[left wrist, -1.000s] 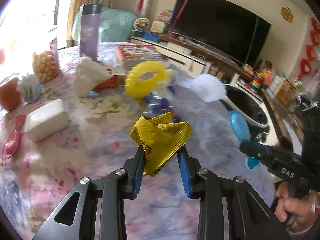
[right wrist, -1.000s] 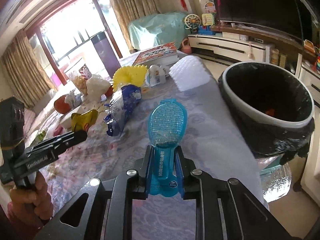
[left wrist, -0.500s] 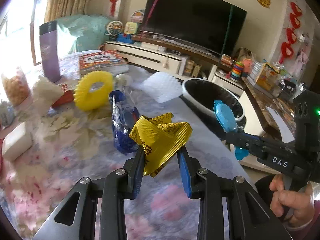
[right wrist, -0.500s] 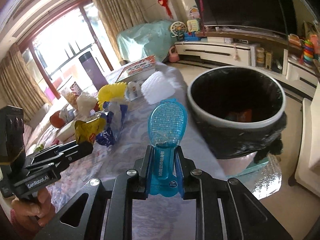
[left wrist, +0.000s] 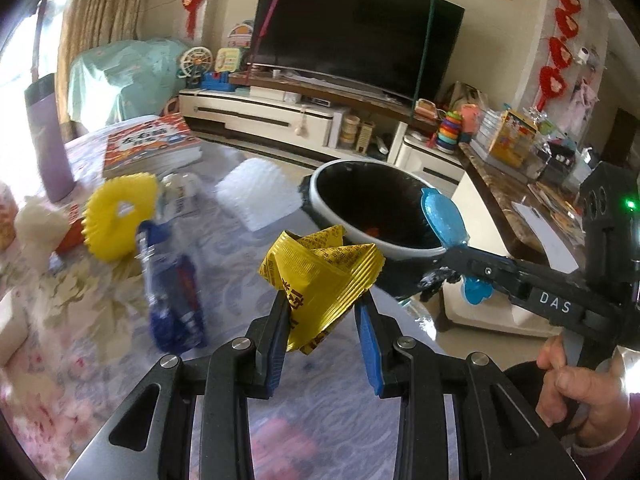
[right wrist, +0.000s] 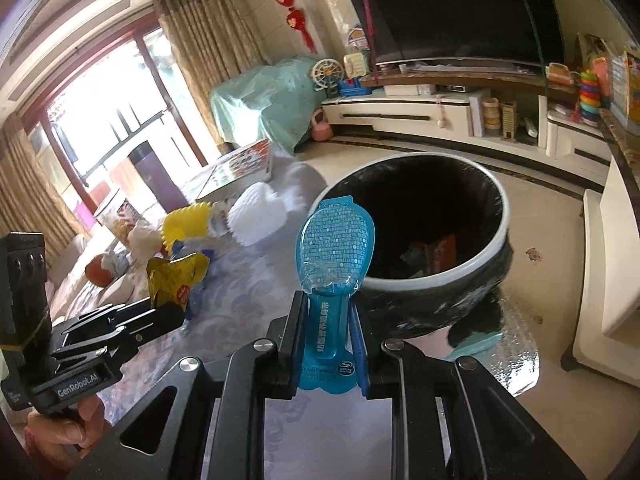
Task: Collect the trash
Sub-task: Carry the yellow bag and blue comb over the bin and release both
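My left gripper (left wrist: 323,300) is shut on a crumpled yellow wrapper (left wrist: 320,264) and holds it above the flowered tablecloth, short of the bin. My right gripper (right wrist: 327,304) is shut on a blue plastic blister pack (right wrist: 334,248), held just before the near rim of the black-lined trash bin (right wrist: 460,272). The bin (left wrist: 320,176) stands past the table's edge and holds some orange scraps. The yellow wrapper also shows in the right wrist view (right wrist: 176,276), to the left. The blue pack also shows in the left wrist view (left wrist: 442,220) over the bin's rim.
On the table lie a blue and clear plastic bag (left wrist: 172,300), a yellow ring (left wrist: 120,216), a white foam net (left wrist: 256,196), a book (left wrist: 148,148) and a purple flask (left wrist: 48,136). A TV cabinet (right wrist: 440,116) stands behind the bin.
Both grippers have moved toward the bin with their loads. The bin is now much closer and larger in both views.
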The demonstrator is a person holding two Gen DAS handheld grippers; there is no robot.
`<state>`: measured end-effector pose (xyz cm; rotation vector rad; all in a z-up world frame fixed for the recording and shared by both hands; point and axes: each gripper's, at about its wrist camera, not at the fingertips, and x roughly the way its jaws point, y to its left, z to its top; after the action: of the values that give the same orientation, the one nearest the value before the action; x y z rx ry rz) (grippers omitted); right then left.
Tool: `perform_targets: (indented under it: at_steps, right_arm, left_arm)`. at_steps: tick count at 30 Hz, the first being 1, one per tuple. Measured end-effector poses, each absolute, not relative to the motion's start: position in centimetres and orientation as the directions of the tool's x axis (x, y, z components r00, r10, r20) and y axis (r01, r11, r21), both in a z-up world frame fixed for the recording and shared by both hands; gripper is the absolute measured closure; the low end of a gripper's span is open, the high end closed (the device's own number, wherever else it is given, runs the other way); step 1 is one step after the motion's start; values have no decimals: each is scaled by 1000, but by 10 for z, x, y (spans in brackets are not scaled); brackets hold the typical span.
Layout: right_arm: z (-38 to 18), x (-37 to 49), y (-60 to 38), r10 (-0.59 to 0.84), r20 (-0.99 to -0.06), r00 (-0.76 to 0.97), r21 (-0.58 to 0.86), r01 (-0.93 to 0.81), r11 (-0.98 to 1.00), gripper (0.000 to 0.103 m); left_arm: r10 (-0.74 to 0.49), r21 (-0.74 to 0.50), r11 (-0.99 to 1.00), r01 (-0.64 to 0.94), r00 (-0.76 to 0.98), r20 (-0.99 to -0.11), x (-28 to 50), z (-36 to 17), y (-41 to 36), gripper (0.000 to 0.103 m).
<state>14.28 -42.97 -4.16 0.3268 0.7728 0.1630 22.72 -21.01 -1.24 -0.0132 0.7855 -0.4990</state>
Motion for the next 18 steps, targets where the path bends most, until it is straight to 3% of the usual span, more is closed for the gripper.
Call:
perform_targets:
  at_steps: [18]
  right_arm:
    - [-45, 182, -480, 218, -671, 709, 343, 37, 938, 83]
  left_arm:
    - [-450, -160, 863, 479, 588, -672, 285, -12, -271, 72]
